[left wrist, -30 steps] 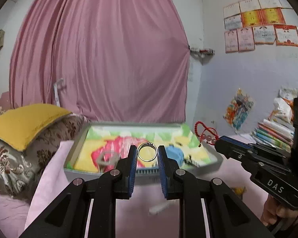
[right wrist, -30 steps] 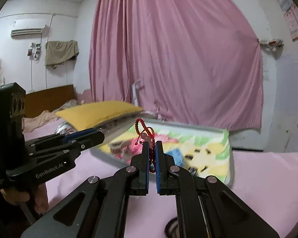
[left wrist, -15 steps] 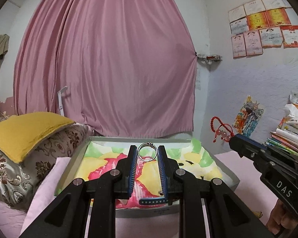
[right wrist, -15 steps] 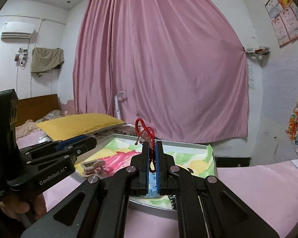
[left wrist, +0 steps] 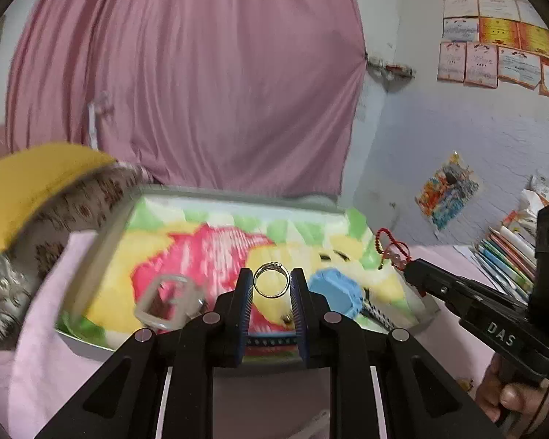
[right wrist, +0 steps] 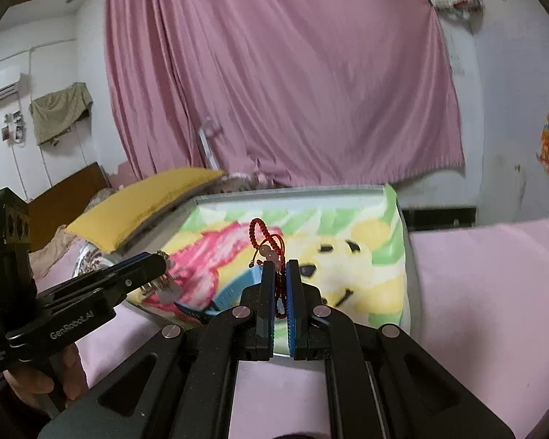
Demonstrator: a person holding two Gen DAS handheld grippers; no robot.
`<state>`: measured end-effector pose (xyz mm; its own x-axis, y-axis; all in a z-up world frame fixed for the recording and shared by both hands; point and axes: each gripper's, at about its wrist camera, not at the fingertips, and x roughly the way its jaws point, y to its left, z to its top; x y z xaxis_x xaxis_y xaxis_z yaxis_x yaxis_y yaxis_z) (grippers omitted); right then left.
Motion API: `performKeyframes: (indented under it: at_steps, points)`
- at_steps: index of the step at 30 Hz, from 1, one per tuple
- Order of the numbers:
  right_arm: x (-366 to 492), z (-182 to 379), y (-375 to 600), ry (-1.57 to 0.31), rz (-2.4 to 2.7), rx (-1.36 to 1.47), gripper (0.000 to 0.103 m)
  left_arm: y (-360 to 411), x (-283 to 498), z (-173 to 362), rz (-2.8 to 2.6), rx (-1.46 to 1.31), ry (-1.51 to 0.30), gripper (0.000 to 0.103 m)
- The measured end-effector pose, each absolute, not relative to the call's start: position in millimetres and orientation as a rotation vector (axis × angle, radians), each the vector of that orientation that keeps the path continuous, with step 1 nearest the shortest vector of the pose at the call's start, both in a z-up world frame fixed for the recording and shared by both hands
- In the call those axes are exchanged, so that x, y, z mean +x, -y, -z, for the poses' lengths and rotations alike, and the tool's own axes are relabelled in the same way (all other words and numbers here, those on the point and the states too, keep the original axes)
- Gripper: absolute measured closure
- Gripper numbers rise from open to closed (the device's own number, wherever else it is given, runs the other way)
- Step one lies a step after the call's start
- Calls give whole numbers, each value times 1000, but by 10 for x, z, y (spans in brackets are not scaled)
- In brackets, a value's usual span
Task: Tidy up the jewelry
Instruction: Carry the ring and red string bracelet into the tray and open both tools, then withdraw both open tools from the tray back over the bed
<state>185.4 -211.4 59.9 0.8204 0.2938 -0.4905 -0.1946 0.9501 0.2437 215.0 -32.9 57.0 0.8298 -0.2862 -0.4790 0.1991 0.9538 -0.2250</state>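
The left tool pinches a silver ring upright between its fingers, above the cartoon-lined tray. The right tool, nearly closed, clamps a red beaded bracelet over that tray, beside a blue box.

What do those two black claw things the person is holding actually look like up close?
Both are matte black, angular tools. The left gripper and right gripper each end in two narrow fingers faced with ribbed blue pads, joined by flat links with round silver pivots. One handle reads "GenRobot.AI" in white, the other "DAS". Bare hands grip them; no cables show.
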Motion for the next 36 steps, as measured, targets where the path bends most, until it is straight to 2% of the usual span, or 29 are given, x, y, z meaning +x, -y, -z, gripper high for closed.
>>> performKeyframes:
  at_steps: [9, 17, 25, 28, 30, 31, 35, 36]
  points:
    - [2067, -345, 2142, -707, -296, 208, 98, 335, 2321, -407, 282, -190, -667, 84]
    - [2155, -257, 2121, -765, -305, 216, 98, 337, 2425, -313, 278, -200, -749, 84]
    - [2141, -251, 2129, -763, -297, 233, 97, 330, 2425, -307, 278, -212, -750, 83]
    - [2105, -260, 2163, -748, -281, 241, 94, 312, 2402, -321, 281, -224, -737, 72]
    - [2077, -264, 2192, -738, -273, 249, 87, 288, 2369, -338, 277, -237, -721, 55]
    - [2057, -278, 2205, -727, -268, 254, 84, 269, 2356, -347, 274, -245, -712, 51]
    - [1928, -370, 2235, -666, -264, 244, 74, 184, 2261, -399, 246, -274, -658, 48]
    - [1897, -394, 2241, -650, -262, 237, 69, 185, 2229, -417, 235, -266, -646, 44]
